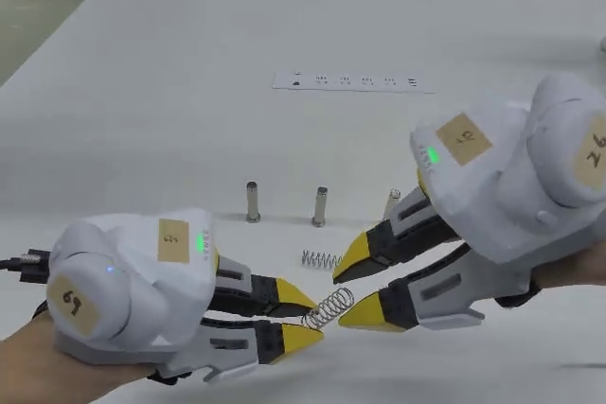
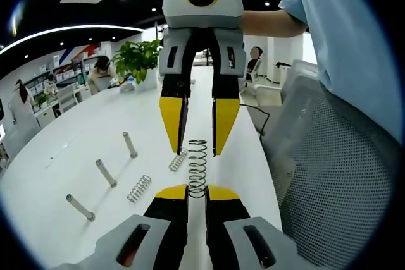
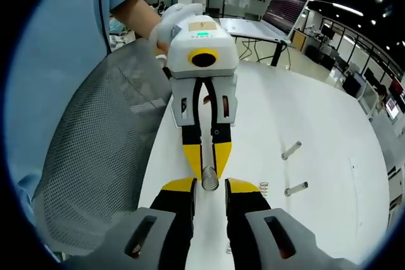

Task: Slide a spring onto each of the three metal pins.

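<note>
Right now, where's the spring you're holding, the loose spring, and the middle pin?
Held silver wire spring (image 1: 330,307): head view, middle coils.
Loose silver wire spring (image 1: 321,259): head view, middle coils.
Middle grey metal pin (image 1: 320,205): head view, shaft.

White-bodied left gripper (image 1: 318,319) and right gripper (image 1: 339,300), both with black jaws tipped yellow, tan tags and green lights, over a white table (image 1: 142,120). The spring (image 1: 329,307) is silver; beyond it, three grey metal pins (image 1: 320,206) and a white strip (image 1: 346,81) with black marks.
</note>
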`<state>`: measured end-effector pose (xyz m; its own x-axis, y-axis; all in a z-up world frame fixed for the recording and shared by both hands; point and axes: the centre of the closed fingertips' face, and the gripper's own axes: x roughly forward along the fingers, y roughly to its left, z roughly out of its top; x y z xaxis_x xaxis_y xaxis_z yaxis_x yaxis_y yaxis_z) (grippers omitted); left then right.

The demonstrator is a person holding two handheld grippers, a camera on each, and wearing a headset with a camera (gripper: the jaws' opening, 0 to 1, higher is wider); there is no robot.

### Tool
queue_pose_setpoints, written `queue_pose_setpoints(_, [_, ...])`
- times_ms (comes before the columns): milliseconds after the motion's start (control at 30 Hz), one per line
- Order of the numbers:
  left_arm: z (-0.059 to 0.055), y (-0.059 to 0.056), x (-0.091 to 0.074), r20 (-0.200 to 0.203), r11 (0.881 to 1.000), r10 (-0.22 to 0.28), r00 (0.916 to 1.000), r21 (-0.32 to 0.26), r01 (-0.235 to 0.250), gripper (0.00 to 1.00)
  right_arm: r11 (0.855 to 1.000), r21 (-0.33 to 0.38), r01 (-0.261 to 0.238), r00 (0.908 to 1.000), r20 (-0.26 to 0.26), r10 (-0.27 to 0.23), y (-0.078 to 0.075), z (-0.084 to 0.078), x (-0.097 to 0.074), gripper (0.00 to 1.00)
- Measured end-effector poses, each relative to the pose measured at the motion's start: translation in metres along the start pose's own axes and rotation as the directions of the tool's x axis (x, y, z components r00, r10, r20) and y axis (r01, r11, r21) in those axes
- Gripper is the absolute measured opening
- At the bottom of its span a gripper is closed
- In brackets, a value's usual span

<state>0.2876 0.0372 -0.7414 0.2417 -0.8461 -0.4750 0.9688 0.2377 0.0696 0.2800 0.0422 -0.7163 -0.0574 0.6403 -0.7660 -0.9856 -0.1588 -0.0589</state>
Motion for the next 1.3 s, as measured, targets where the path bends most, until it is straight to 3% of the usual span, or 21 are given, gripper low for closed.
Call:
queue_pose_setpoints(567, [0.001,-0.001,0.001,-0.016,1.0,-0.013,0.9998,0.022,0.014,0.02,0.999,-0.028,-0.031,0.999,-0.034,0.03,0.005,-0.001,0.012,0.12])
queue_pose_setpoints(1300, [0.002,-0.001,0.001,-0.011,1.0,-0.014,0.9998,0.015,0.014,0.02,0.999,-0.027,-0.02,0.9992,-0.036,0.019,0.004,-0.003,0.012,0.08])
